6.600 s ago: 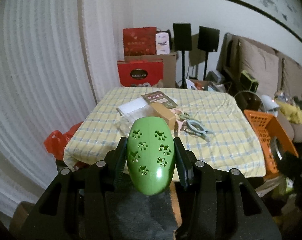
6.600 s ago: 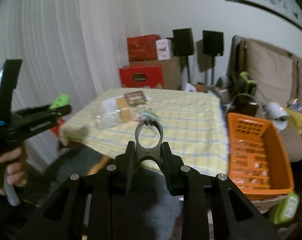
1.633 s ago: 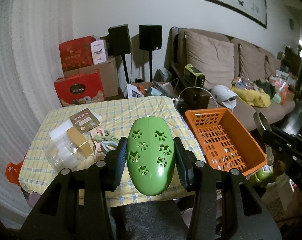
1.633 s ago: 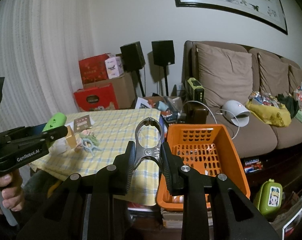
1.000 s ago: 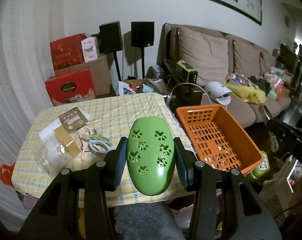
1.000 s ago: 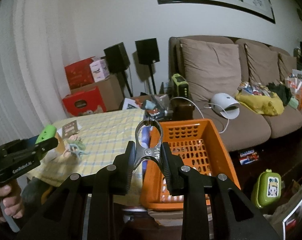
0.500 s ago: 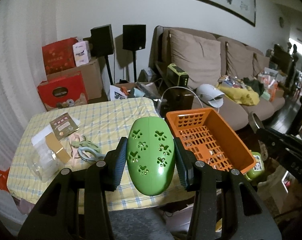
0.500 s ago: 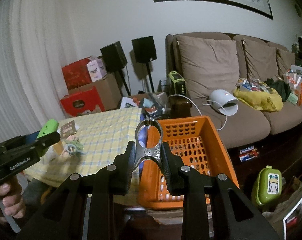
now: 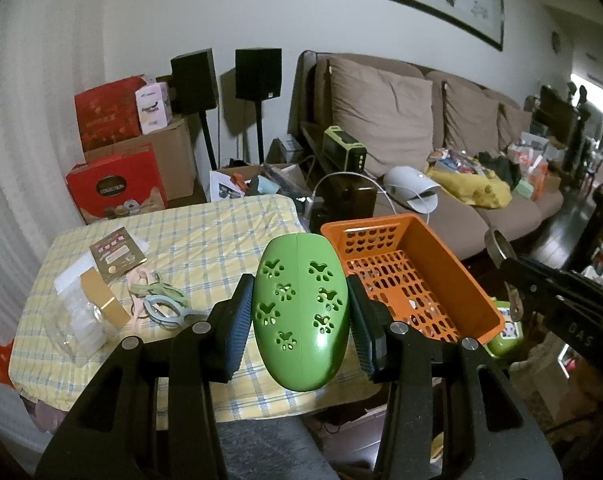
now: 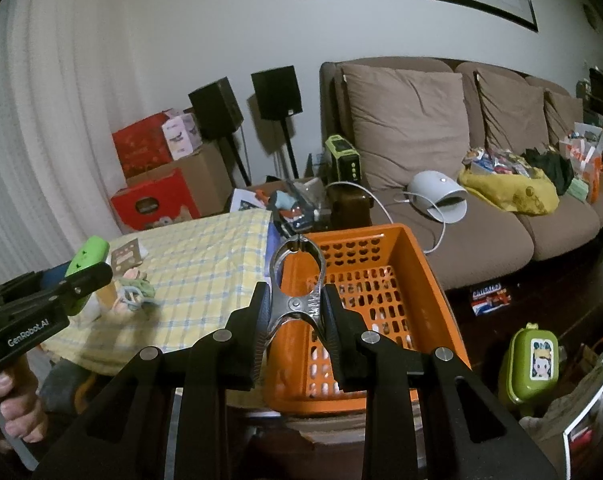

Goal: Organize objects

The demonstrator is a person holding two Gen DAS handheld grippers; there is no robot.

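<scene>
Left wrist view, left claw (image 9: pixel 300 312): pinching green paw-print case (image 9: pixel 300 312) by its 2 long sides, low centre of frame.
Left wrist view, orange basket (image 9: pixel 453 258): right of centre, just beside the bench (image 9: pixel 221 236); floor mostly bare.
Left wrist view, bench items: pastel clips (image 9: pixel 157 300), clear container (image 9: pixel 77 322), card packet (image 9: pixel 117 254), all at left of frame.
Left wrist view, right claw (image 9: pixel 505 276): far right edge, metal piece hanging from it.
Right wrist view, right claw (image 10: pixel 297 308): pinching metal clamp (image 10: pixel 297 280) at its pivot, ring end up, centre of frame, in front of orange basket (image 10: pixel 421 256).
Right wrist view, left claw (image 10: pixel 87 270): left edge, green case in it, over bench (image 10: pixel 205 264) corner; hand (image 10: pixel 13 412) on handle, lower left.
Step in hand, judged: carry both loads over the basket, then drop.
Doing it well: bring each claw inside the rim before spreading; lower near the floor; release 1 at a time; keep the case level, smooth shell likely to slip.
</scene>
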